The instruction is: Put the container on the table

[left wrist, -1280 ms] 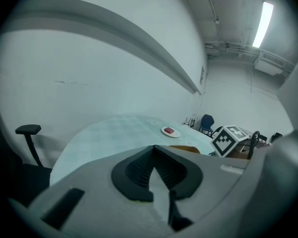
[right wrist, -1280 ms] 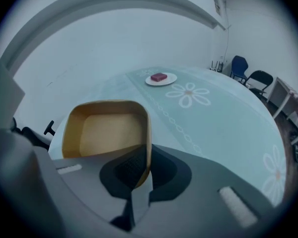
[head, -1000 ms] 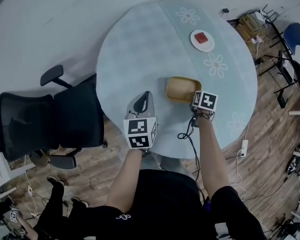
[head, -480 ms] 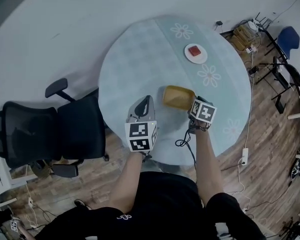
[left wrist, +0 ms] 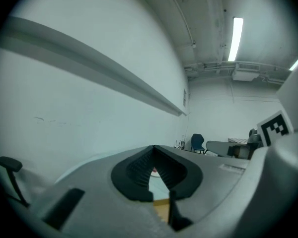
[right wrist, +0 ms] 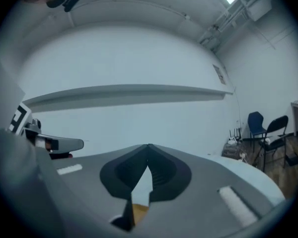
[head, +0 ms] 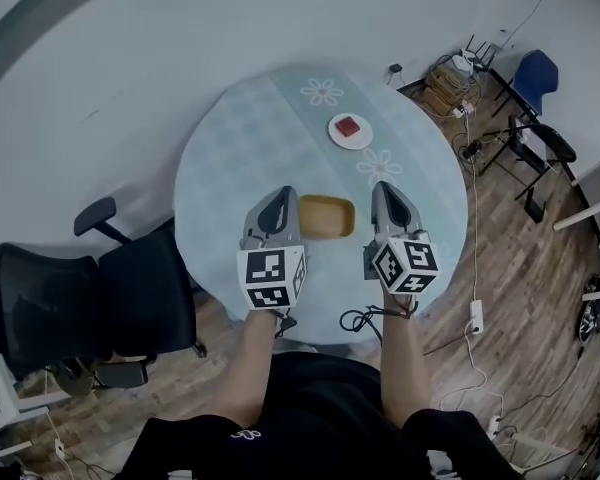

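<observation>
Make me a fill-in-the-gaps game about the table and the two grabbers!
The yellow container sits on the round ____.
The red thing lies on a small white ____.
The left gripper and the right gripper both have their jaws ____.
The office chair at the left is coloured ____.
Missing words: table; plate; shut; black.

The right gripper (head: 387, 193) has let go of the yellow container's (head: 326, 216) right edge, where it pointed down. It has risen and tipped level, jaws together and empty, to the container's right. The left gripper (head: 278, 200) has risen too, to the container's left.
</observation>
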Demonstrator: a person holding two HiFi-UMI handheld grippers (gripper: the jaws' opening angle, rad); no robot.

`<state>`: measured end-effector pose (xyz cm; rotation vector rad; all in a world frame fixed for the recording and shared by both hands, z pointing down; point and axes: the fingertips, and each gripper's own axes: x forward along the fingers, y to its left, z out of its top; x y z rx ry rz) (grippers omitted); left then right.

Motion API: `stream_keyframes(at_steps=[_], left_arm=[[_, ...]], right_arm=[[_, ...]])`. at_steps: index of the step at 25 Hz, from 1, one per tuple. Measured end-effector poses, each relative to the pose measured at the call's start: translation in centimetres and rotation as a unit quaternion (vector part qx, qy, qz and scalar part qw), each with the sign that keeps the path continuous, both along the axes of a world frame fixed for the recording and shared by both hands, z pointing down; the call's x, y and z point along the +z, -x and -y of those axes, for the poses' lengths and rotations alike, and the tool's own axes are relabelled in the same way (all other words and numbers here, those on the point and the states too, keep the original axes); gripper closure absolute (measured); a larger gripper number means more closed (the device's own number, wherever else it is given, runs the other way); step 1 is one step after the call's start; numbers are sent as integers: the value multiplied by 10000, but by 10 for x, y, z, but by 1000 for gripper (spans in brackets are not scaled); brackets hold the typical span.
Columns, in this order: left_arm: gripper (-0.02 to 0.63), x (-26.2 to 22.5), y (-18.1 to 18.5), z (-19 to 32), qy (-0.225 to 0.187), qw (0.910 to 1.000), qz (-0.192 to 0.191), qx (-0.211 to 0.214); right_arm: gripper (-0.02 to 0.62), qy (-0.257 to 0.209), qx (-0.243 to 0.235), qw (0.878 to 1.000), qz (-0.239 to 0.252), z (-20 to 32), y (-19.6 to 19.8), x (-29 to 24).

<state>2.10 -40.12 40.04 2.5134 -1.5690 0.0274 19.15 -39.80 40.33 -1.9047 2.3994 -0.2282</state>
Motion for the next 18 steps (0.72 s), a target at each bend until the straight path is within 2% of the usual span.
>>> stream_keyframes(at_steps=[4, 7, 13, 18], left_arm=[[603, -37, -13, -4, -495, 9987, 52, 56], [603, -51, -21, -8, -672, 9976, 10, 164], [603, -55, -39, -16, -708, 9971, -15, 268], [603, -62, -40, -16, -770, 9967, 16, 275]], right_arm=[[584, -629, 75, 9979, 117, -27, -11, -45], [584, -819, 271, 9962, -73, -36, -19, -63], [586, -579, 279, 9965, -539, -42, -28, -64], [586, -531, 239, 9966, -587, -40, -25, -67]])
